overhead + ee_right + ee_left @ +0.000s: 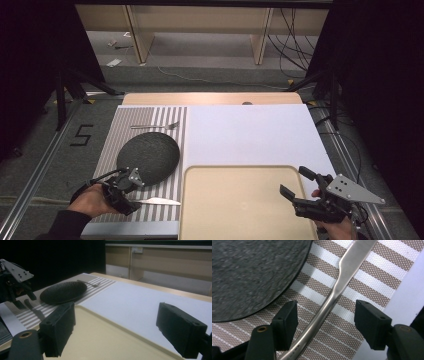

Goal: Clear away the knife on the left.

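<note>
A silver table knife (157, 201) (332, 300) lies on a brown-and-white striped placemat (112, 145) (367, 282), just in front of a dark grey round plate (148, 157) (249, 272). My left gripper (131, 198) (325, 320) is open and low over the mat. Its jaws stand on either side of the knife's handle without touching it. A fork (156, 126) (88, 283) rests on the mat behind the plate. My right gripper (296, 182) (115, 330) hangs open and empty over the right side of a beige tray (240, 200) (105, 340). The right gripper view takes in the plate (63, 291), the knife (35, 308) and the left gripper (15, 287) at far left.
A white sheet (250, 135) (140, 300) covers the table right of the placemat and behind the tray. Wooden furniture legs and loose cables stand on the floor beyond the table's far edge. Black stands flank the table.
</note>
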Demonstrator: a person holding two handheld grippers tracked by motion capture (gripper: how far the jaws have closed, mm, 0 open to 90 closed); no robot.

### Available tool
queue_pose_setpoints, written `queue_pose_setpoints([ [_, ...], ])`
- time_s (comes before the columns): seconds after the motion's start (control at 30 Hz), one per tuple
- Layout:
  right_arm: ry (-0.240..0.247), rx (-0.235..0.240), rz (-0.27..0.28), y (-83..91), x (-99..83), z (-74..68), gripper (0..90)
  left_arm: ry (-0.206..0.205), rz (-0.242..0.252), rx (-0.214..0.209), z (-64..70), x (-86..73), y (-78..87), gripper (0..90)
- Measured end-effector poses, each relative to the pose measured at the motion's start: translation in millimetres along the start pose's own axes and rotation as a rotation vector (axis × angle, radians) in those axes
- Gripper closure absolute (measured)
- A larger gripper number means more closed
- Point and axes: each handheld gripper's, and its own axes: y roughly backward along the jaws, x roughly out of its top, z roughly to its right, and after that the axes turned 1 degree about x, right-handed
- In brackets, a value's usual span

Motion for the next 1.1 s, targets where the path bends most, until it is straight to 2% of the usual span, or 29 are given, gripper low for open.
queue_pose_setpoints([
  [0.17,-0.001,0.001,0.002,-0.1,0.0,-0.1,16.7,-0.018,-0.046,0.000,0.1,5.4,-7.7,42.8],
  [0.3,-0.002,0.001,0.003,-0.3,0.0,-0.2,16.8,-0.033,-0.080,-0.020,0.3,8.7,-12.6,49.8],
  [0.37,0.003,0.002,-0.001,-0.6,-0.2,-0.2,16.8,-0.033,-0.088,-0.030,-0.3,9.5,-12.8,52.4],
  [0.47,0.004,0.005,0.000,-0.7,-0.1,-0.6,17.2,-0.040,-0.105,-0.019,-0.3,11.4,-12.8,56.3],
  [0.6,0.003,0.004,-0.004,-0.5,-0.2,-1.0,17.4,-0.040,-0.140,-0.027,0.6,16.1,-13.6,60.0],
  [0.67,0.005,0.005,-0.004,-0.6,-0.4,-0.8,17.5,-0.053,-0.158,-0.036,2.2,18.8,-14.0,65.8],
  [0.83,0.003,0.004,-0.006,-0.3,-0.3,-1.0,17.5,-0.080,-0.189,-0.038,3.3,23.6,-14.9,67.5],
  [1.1,0.003,0.004,-0.006,0.1,-0.1,-0.7,17.7,-0.169,-0.213,-0.046,6.0,26.2,-14.8,73.2],
])
